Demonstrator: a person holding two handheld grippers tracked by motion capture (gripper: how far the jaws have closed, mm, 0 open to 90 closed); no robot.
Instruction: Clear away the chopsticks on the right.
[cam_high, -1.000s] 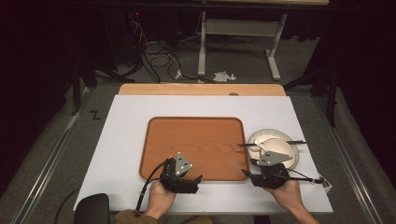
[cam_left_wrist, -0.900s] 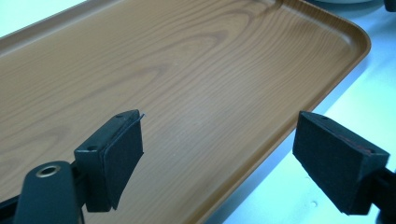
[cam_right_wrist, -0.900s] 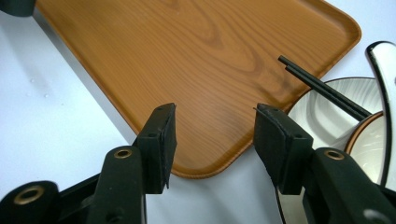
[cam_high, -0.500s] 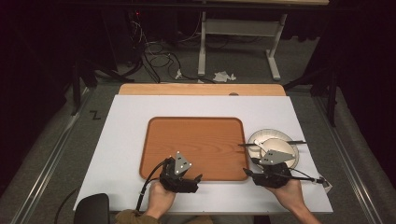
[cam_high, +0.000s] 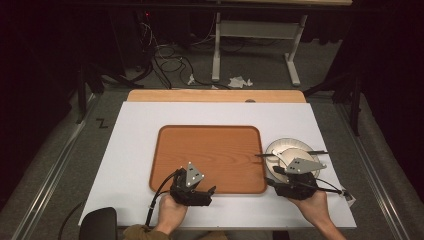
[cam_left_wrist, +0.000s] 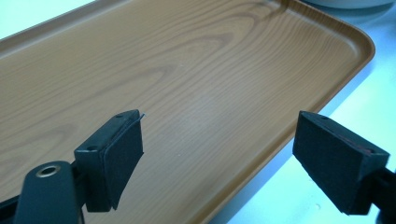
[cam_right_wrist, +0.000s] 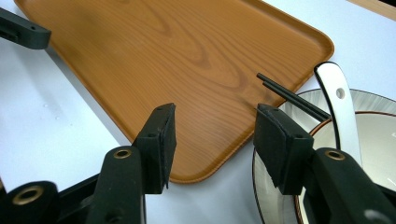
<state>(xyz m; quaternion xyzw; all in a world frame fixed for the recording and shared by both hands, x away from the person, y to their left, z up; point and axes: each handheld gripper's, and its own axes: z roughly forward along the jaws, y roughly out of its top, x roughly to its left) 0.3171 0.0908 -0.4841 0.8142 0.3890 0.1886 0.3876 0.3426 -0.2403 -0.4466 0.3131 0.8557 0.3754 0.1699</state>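
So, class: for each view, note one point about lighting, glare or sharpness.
High view: table brightly lit, the room behind falls into darkness. Left gripper view: tray sharp with soft glare mid-surface, left tongs in shade. Right gripper view: spoon glossy with highlights, right tongs dark, slightly soft.

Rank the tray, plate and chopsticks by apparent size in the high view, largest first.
1. Wooden tray, clearly largest.
2. Plate, partly hidden by the right gripper.
3. Black chopsticks, a thin pair across the plate.

A tray (cam_high: 210, 155) lies mid-table (cam_high: 135, 130); right of it a plate (cam_high: 272, 150) holds a bowl (cam_high: 287, 155), chopsticks (cam_high: 267, 155) across both.
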